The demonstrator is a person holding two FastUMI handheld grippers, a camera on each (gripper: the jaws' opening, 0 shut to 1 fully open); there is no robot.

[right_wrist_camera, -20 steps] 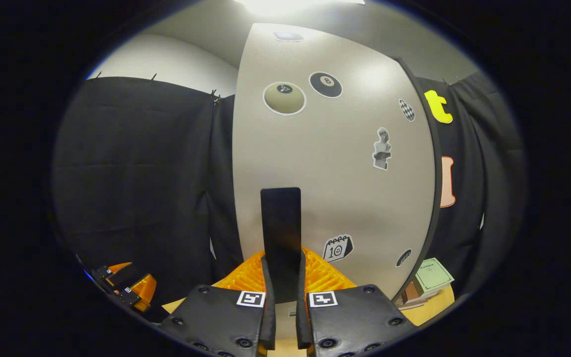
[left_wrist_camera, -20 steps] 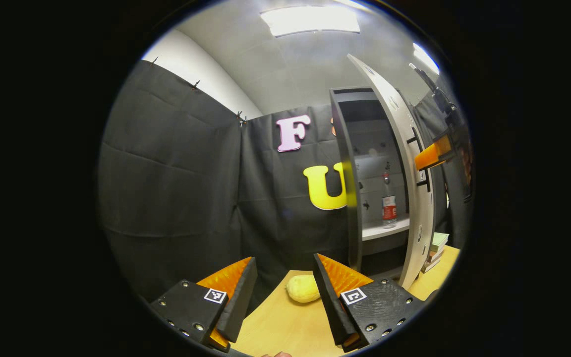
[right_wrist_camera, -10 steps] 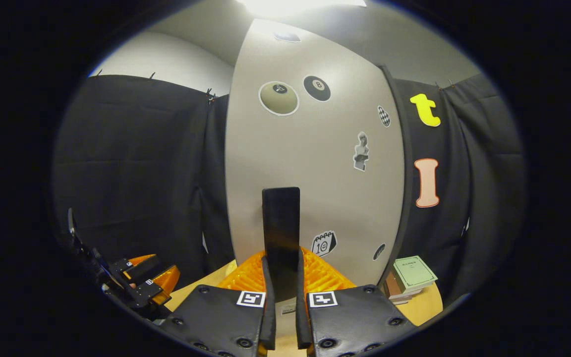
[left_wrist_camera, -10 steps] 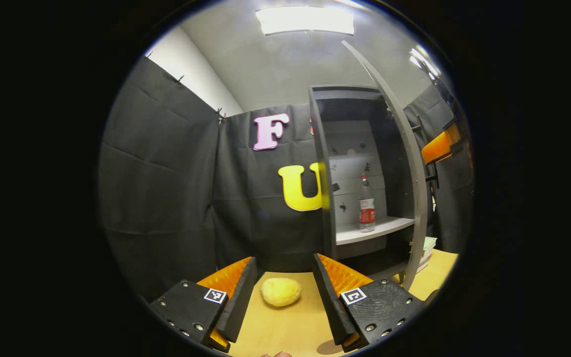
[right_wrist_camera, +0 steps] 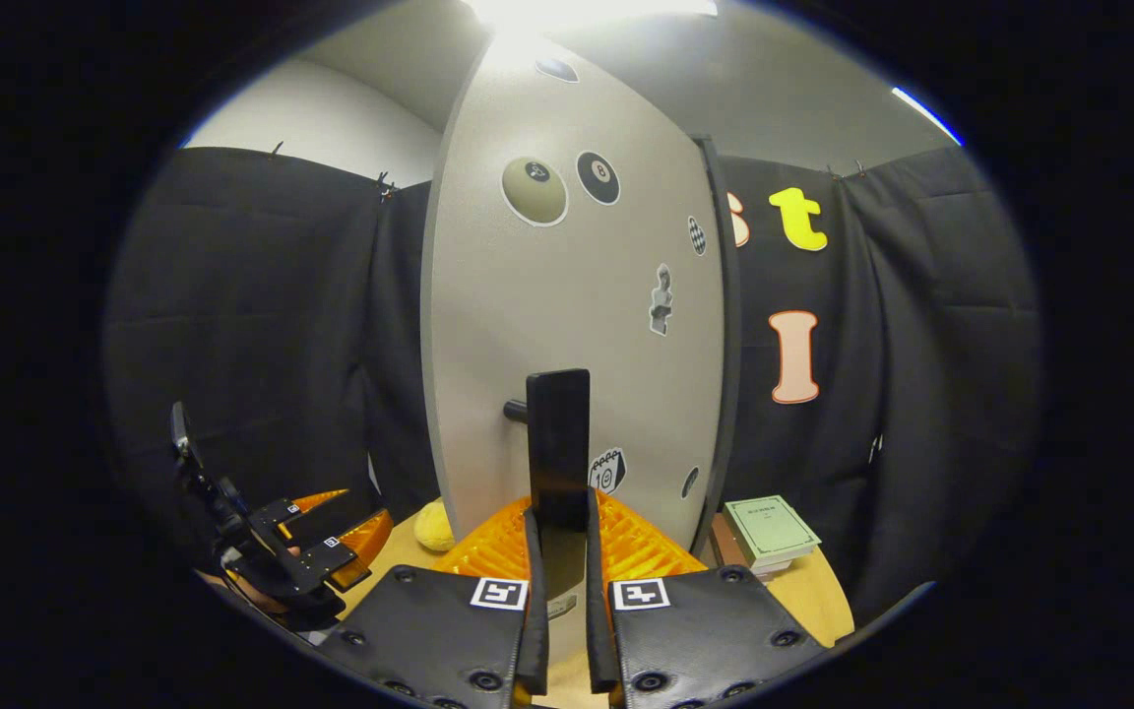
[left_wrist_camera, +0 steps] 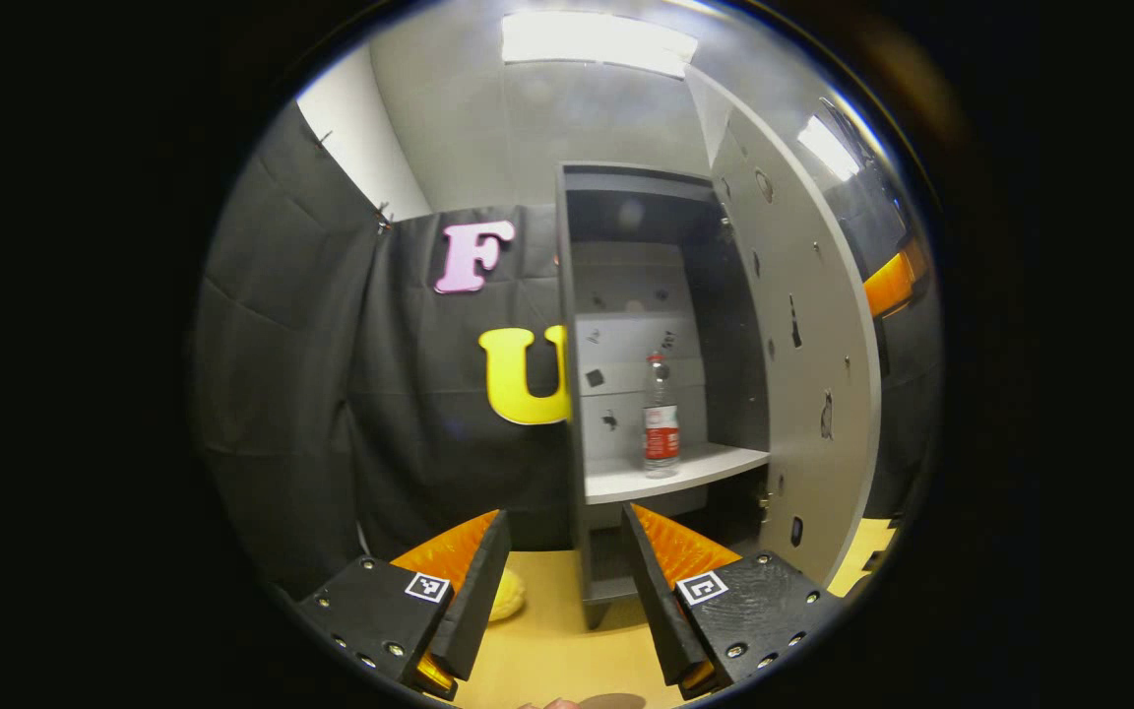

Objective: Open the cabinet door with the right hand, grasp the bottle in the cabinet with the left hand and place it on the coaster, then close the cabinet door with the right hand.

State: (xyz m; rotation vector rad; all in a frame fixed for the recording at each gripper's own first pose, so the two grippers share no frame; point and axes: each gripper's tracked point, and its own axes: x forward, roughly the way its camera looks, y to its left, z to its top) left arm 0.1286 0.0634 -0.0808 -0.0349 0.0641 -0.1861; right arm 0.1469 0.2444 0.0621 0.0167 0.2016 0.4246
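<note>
- Right gripper [right_wrist_camera: 559, 591] pinches the black door handle [right_wrist_camera: 558, 448] between both fingers, which holds the cabinet door [right_wrist_camera: 577, 315] swung wide, probably to clear a path to the shelf.
- Left gripper [left_wrist_camera: 557, 581] has its fingers spread with nothing between them; it points at the cabinet [left_wrist_camera: 626, 394], seemingly lined up for the reach.
- Water bottle [left_wrist_camera: 661, 418] stands upright on the cabinet's pale shelf [left_wrist_camera: 675, 471], well apart from the left gripper.
- Yellow lump [left_wrist_camera: 506, 596] lies on the table [left_wrist_camera: 547, 640] beside the cabinet's foot.
- Books [right_wrist_camera: 769, 532] are stacked near the door's hinge side.
</note>
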